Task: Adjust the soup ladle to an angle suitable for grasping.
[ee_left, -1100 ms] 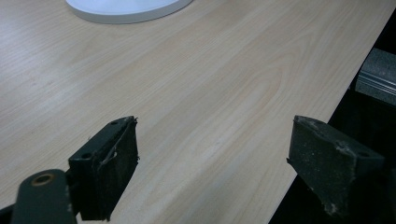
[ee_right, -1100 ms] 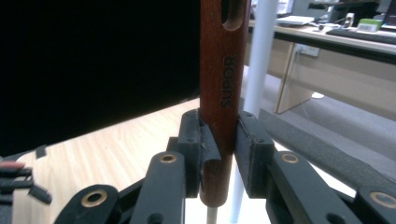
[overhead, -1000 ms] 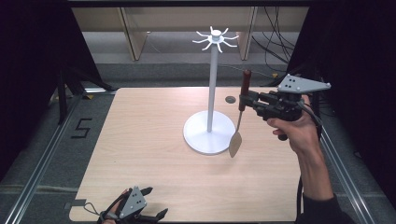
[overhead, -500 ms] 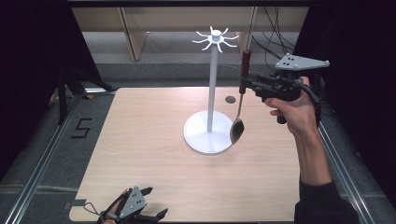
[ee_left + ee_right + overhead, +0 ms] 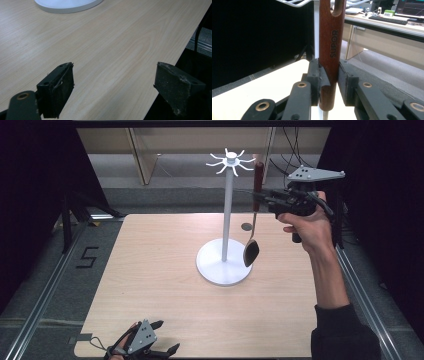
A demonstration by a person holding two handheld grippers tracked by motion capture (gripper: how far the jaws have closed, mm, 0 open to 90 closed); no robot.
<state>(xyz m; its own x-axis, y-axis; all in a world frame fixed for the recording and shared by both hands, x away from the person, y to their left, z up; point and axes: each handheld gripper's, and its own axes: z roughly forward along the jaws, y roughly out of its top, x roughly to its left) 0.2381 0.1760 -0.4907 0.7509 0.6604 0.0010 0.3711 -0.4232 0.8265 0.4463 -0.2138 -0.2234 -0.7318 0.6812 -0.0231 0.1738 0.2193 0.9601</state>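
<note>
The work in hand looks like hanging the spoon (image 5: 251, 251) on the stand (image 5: 228, 220). The pick-up is done: the spoon is off the table (image 5: 150, 270), upright, bowl down, with its handle top level with the hooks (image 5: 231, 160) at the stand's head. What is left, judging by this, is to bring the slot in the handle over one hook tip, let the spoon settle on it, and let go.

The right gripper (image 5: 260, 196) is clenched on the spoon's reddish wooden handle. In the right gripper view the handle (image 5: 331, 50) stands straight up between the two jaws, pinched near its lower wooden end, and the hanging slot (image 5: 337, 7) is well above the grip. White hook wires (image 5: 294, 2) show at the top left of that view, close to the slot but not in it.

In the high view the spoon hangs just right of the stand's pole, apart from it, its bowl over the right edge of the white base (image 5: 220, 272). The nearest hook points toward the handle, with a small gap between them.

The left gripper (image 5: 142, 345) rests at the near edge of the table, jaws spread wide and holding nothing; its pads (image 5: 58, 92) frame bare wood
</note>
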